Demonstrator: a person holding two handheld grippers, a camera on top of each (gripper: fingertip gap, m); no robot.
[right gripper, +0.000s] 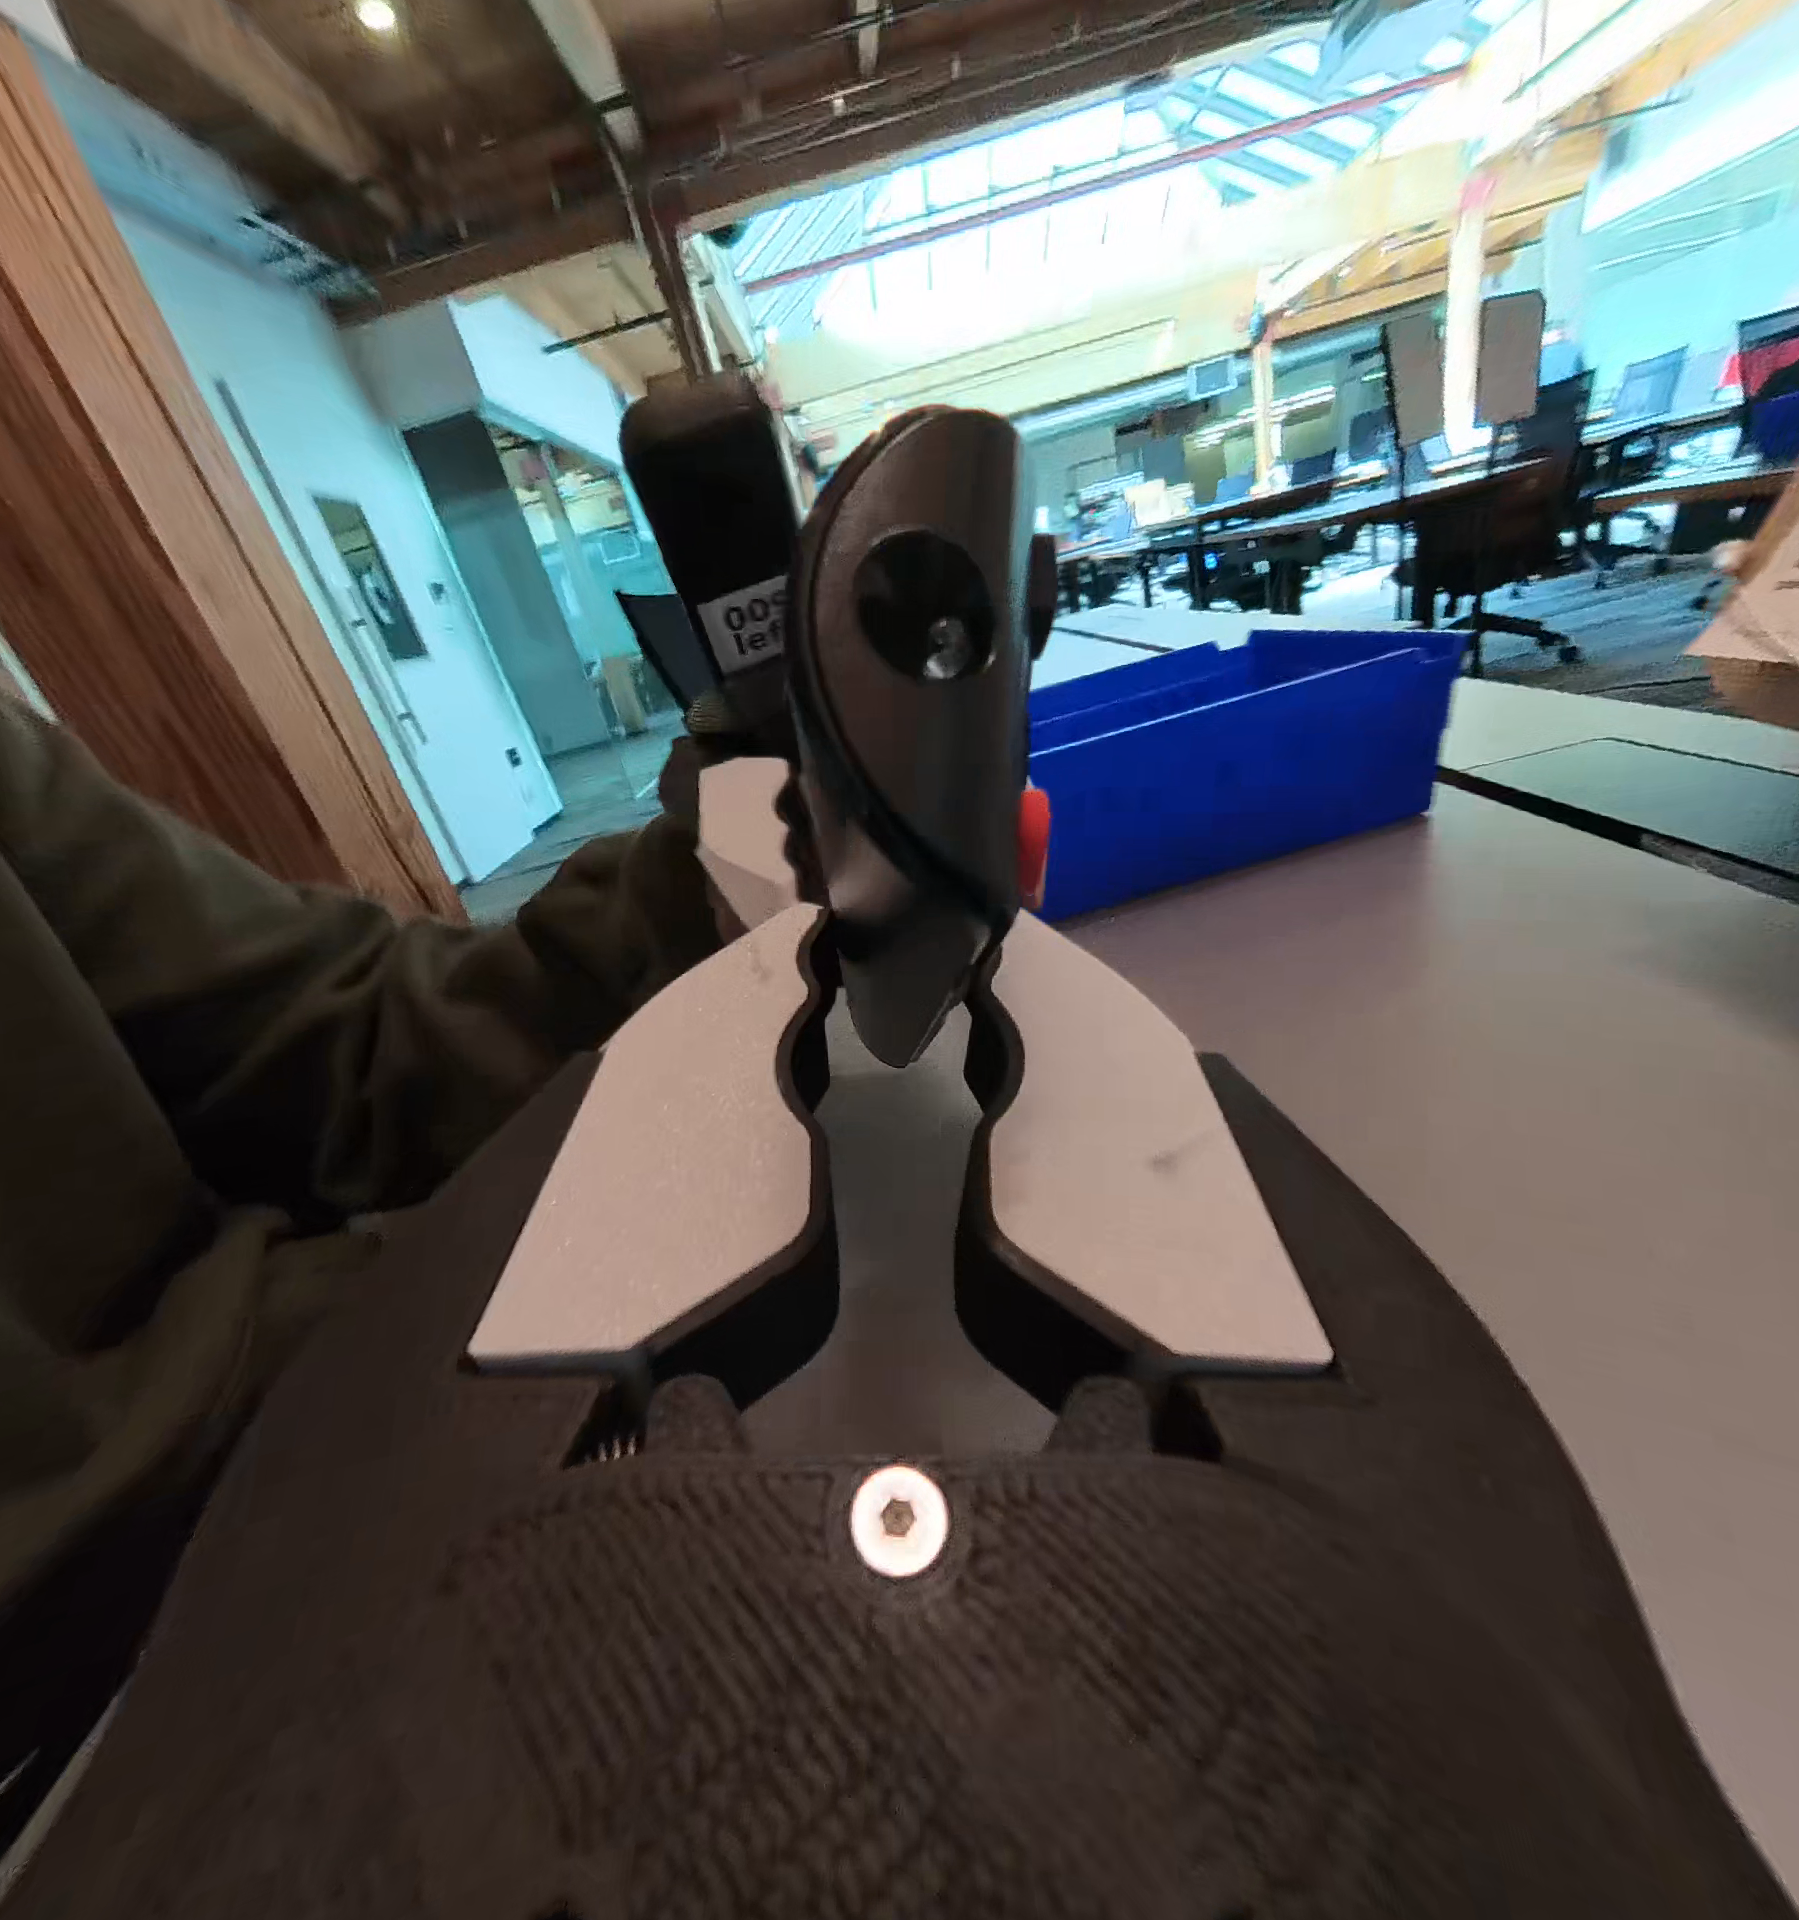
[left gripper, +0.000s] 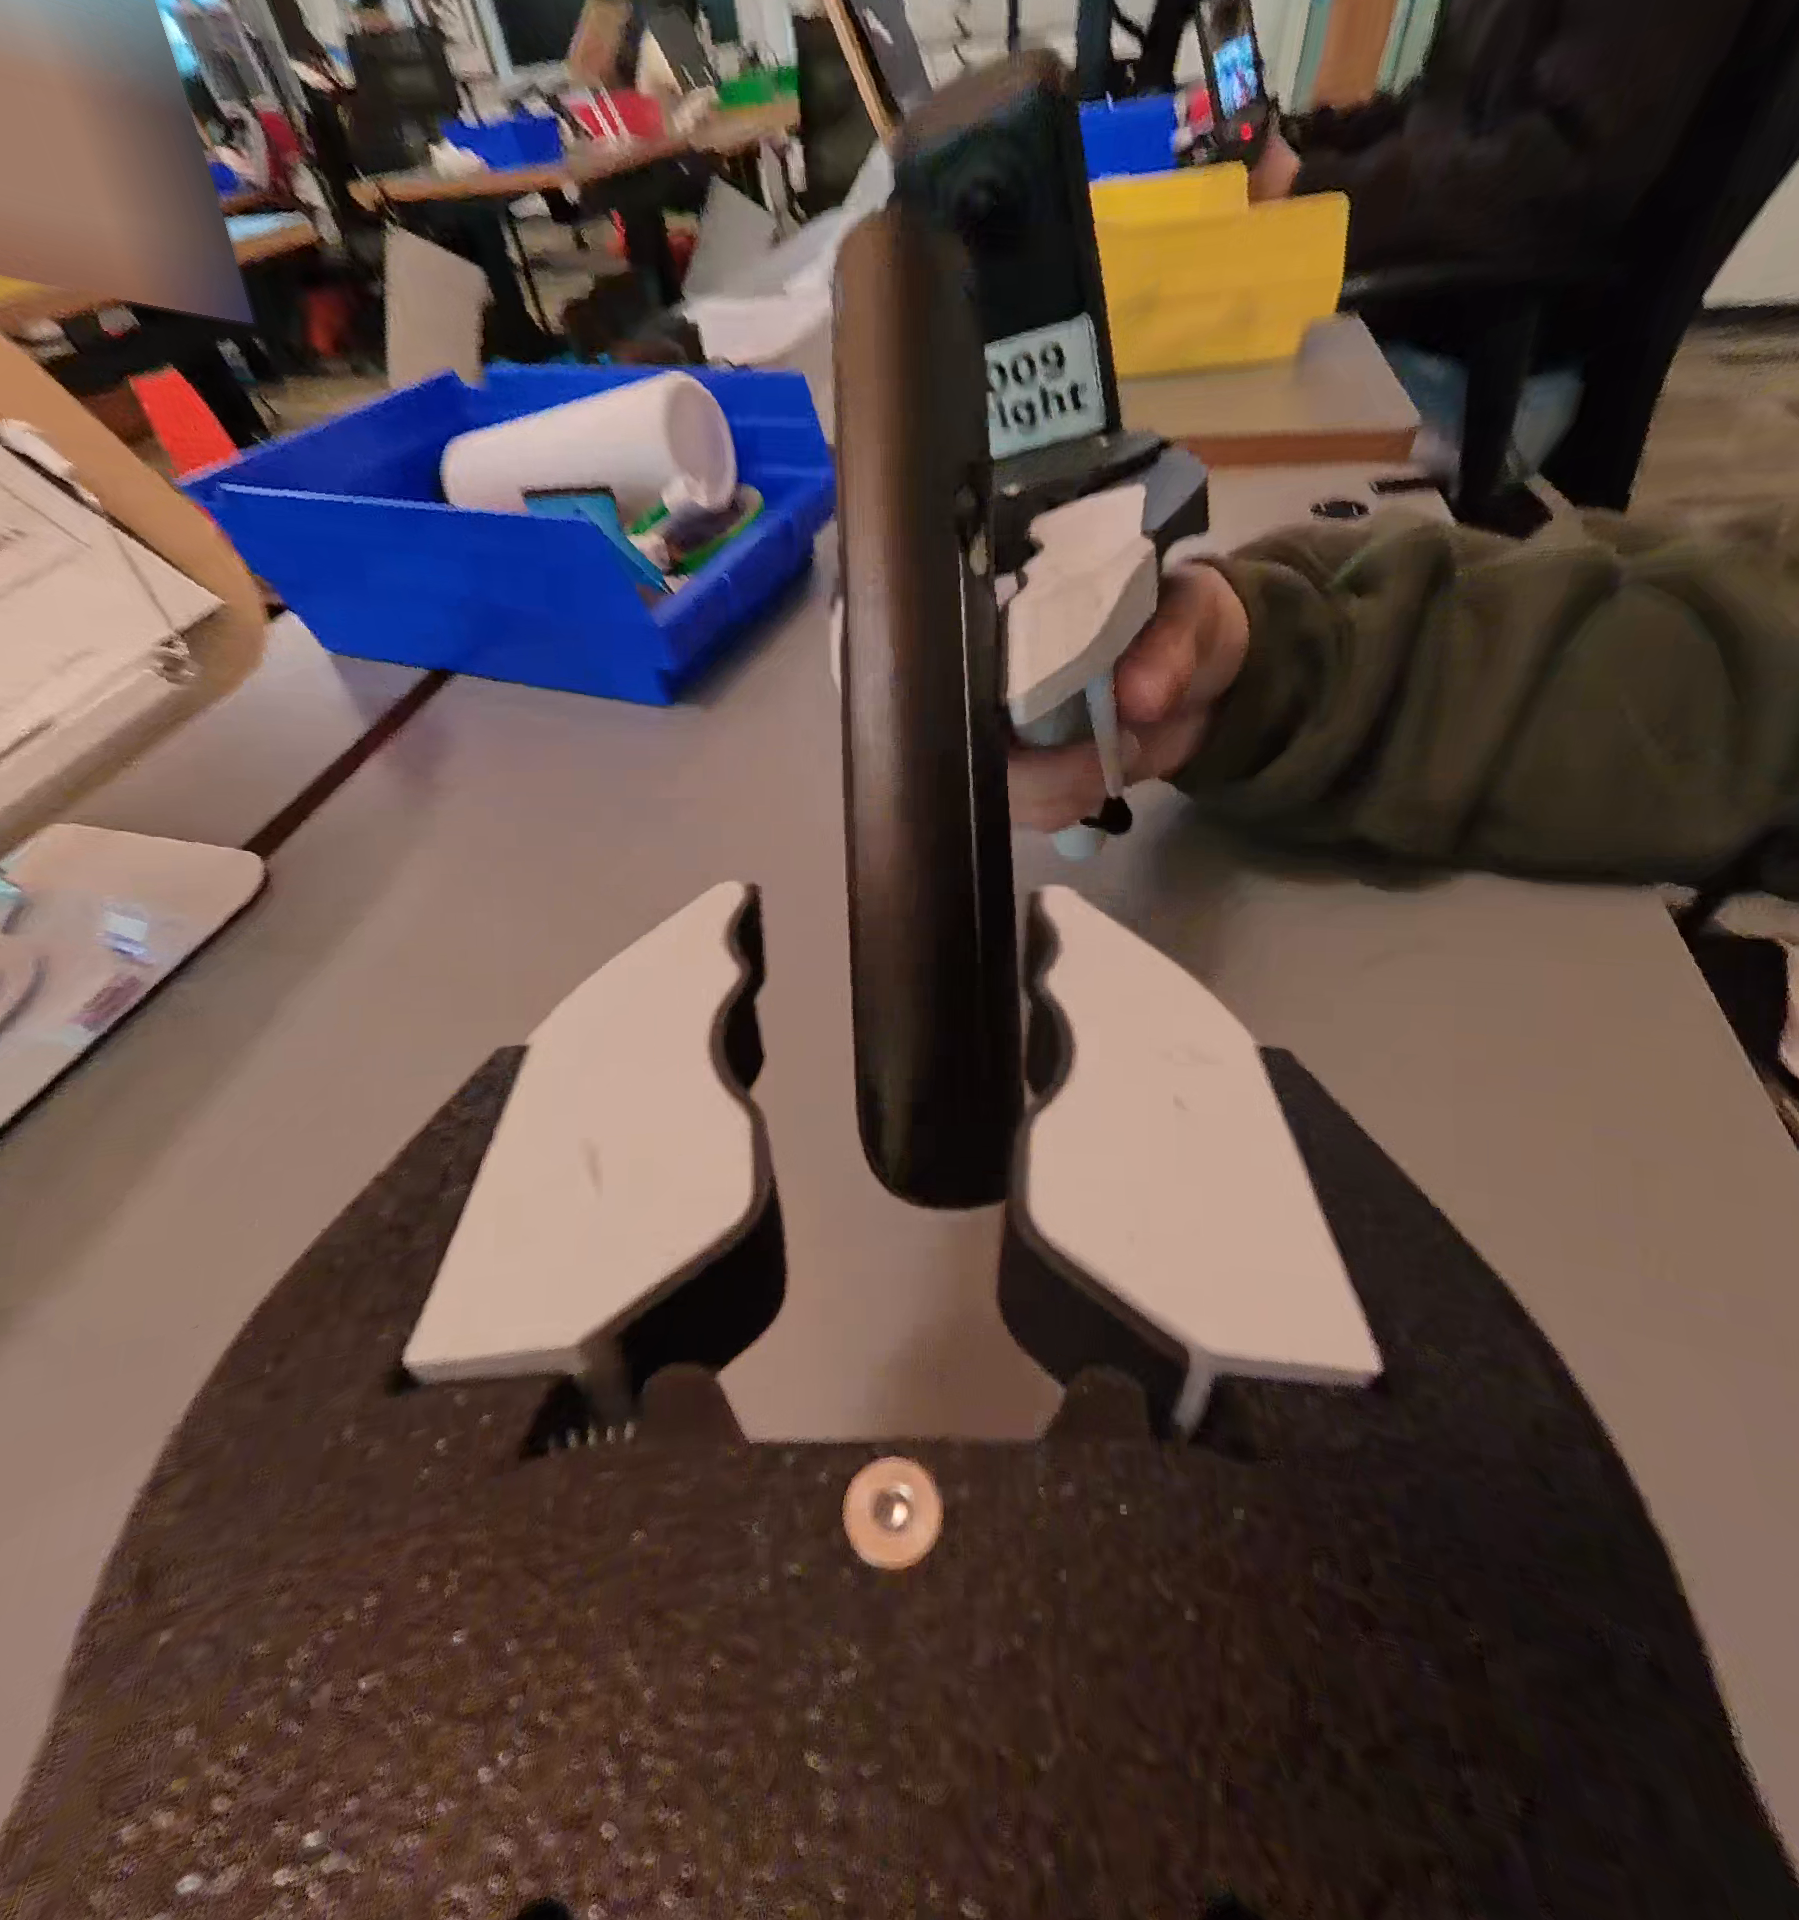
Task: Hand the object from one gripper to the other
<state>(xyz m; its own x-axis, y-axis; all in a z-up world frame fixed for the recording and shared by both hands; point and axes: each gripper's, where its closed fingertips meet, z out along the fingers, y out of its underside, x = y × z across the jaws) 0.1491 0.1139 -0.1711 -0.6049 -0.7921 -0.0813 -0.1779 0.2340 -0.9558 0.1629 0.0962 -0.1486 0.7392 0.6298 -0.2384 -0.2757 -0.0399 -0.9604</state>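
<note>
The object is a flat, long black tool with a round knob and a red button (right gripper: 916, 727). In the right wrist view my right gripper (right gripper: 913, 927) is shut on its lower tip and holds it upright above the grey table (right gripper: 1394, 1039). In the left wrist view the tool (left gripper: 916, 727) stands edge-on between my left gripper's (left gripper: 890, 904) open fingers, close against the right finger (left gripper: 1165, 1122), with a gap on the left side. The right gripper (left gripper: 1077, 592) and the hand holding it show behind the tool. The left gripper (right gripper: 739, 831) shows partly behind the tool in the right wrist view.
A blue bin (left gripper: 459, 592) holding a white roll and small items stands on the table behind the tool; it also shows in the right wrist view (right gripper: 1238, 790). A cardboard box (left gripper: 64, 623) is at the left. A yellow bin (left gripper: 1217, 270) and a seated person are farther back. Left and right tips are no more than a few centimetres apart.
</note>
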